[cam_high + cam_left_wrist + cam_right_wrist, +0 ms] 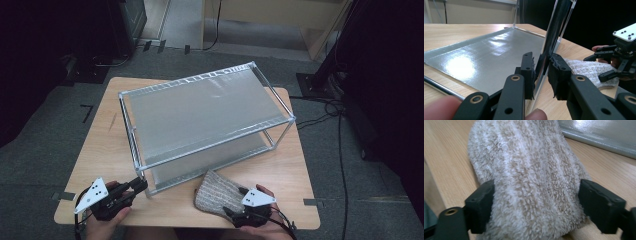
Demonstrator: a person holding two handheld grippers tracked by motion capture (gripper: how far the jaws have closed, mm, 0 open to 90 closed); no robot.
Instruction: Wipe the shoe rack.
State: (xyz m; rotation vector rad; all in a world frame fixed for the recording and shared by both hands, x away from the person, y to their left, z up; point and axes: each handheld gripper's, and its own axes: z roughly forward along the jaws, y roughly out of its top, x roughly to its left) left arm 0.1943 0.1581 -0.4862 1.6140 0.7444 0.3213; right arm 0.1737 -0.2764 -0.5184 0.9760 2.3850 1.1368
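Lying flat on the light wooden table (pixel 95 145) near its front edge, the folded beige ribbed terry towel (pixel 216 192) runs its long axis toward the silver two-tier metal-framed rack (pixel 205 107). Right gripper (pixel 239 209) jaws stand wide astride the towel's near end. Left gripper (pixel 541 71) clamps the rack's corner post (pixel 554 37). Bare tabletop lies between them.

The fuzzy sock (pixel 529 182) ran off the top and bottom edges of the right gripper view, so its ends could not be seen. In the high view, both hands were cut off at the bottom edge. The rack's lower shelf (pixel 250 147) was mostly hidden under the upper shelf (pixel 200 112).
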